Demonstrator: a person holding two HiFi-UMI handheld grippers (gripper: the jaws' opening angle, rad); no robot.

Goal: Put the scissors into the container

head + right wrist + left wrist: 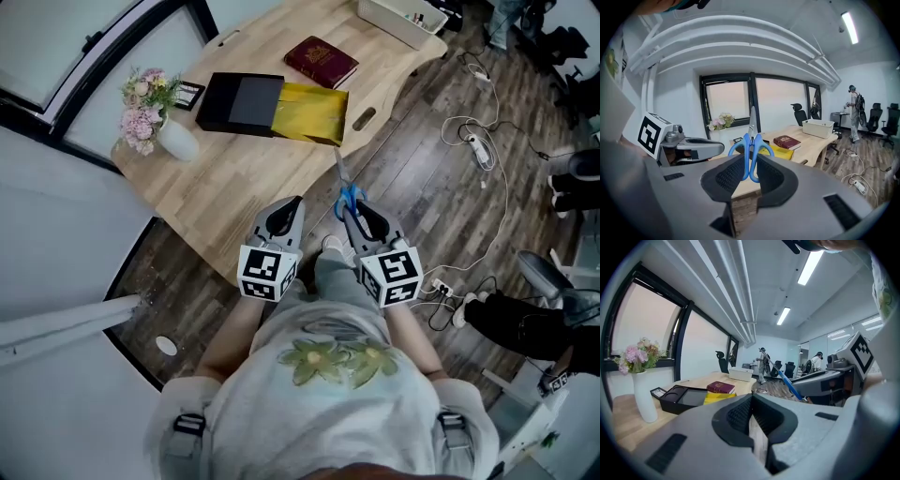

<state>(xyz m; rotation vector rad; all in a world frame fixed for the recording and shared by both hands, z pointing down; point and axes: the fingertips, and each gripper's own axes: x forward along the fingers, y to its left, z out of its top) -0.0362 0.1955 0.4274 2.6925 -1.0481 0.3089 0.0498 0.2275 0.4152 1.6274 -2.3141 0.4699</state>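
2 hand-held grippers sit at the lower centre of the head view. My right gripper is clamped on the blue handles of the scissors, with the blades pointing up-frame toward the wooden table. My left gripper has its jaws drawn together on nothing. The white container sits at the table's far end, upper right of the frame, well apart from the scissors. I judge 2 risks. The grip is only on the rounded handle loops, so the scissors could pivot or slip while being carried. The exposed tip also leads, so it could catch the container's rim or the red book.
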